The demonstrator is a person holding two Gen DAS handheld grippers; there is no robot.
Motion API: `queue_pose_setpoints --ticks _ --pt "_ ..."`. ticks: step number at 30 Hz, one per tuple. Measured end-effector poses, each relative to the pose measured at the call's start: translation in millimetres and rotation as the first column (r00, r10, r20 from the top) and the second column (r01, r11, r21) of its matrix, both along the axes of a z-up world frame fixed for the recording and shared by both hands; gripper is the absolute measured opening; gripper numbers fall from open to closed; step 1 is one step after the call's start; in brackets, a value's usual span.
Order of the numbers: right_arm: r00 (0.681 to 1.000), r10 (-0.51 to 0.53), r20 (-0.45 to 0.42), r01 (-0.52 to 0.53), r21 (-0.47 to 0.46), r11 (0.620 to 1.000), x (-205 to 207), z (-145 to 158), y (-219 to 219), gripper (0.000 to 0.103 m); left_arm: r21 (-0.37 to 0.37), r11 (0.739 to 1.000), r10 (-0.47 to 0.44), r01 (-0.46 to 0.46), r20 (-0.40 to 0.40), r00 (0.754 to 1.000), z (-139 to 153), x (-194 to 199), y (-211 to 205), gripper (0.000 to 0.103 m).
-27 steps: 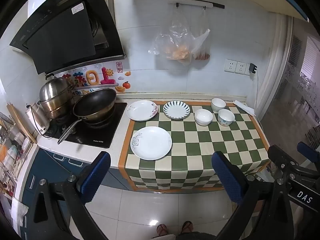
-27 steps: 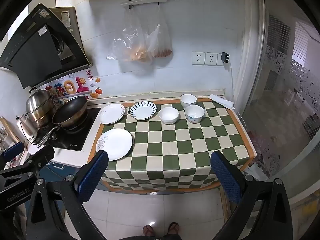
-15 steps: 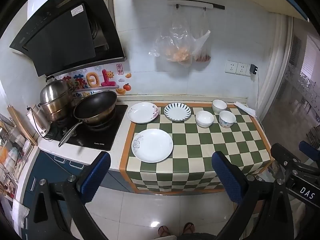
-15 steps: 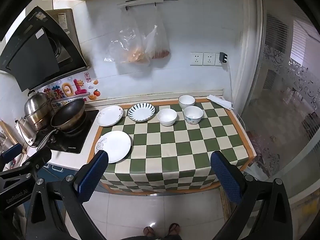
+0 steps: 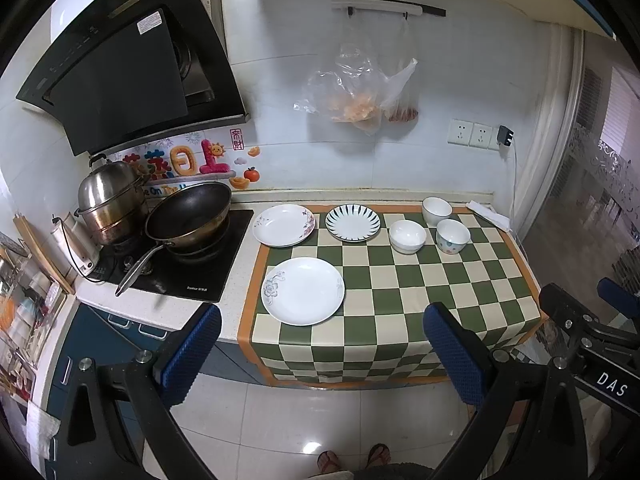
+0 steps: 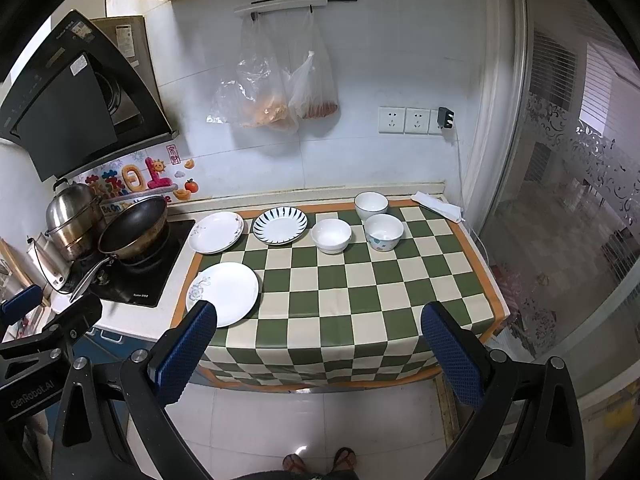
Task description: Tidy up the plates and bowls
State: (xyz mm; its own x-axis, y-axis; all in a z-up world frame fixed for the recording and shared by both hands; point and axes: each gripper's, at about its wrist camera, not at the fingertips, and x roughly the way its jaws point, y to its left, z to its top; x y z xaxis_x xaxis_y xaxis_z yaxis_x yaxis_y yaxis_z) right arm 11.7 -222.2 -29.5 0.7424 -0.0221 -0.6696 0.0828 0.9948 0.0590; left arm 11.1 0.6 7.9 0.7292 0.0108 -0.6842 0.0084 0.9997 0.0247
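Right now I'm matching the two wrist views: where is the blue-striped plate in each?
Left wrist: blue-striped plate sits centre, at the checkered cloth's back edge.
Right wrist: blue-striped plate sits left of centre, same back edge.
Shared landmark: the hanging plastic bags above it.

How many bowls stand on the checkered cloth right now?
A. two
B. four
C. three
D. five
C: three bowls sit at the back right of the cloth, a plain white one, a patterned one and another white one behind them; the other three dishes are plates.
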Motion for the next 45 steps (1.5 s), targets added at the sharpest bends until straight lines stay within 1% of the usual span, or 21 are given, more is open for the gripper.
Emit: queue_pose_setpoints --ticks 16,45 --pt "1.0 -0.002 -0.008 0.002 -0.001 1.0 -4.5 -4.1 -1.4 0.103 0.005 1.0 -0.002 0.002 -0.001 1.0 -0.8 -1.6 -1.2 0.103" --pt "1.0 0.003 -0.011 -0.003 -0.002 1.0 -4.3 1.3 1.1 0.103 0.003 1.0 0.001 -0.001 0.002 1.0 -1.0 -4.6 0.0 0.103"
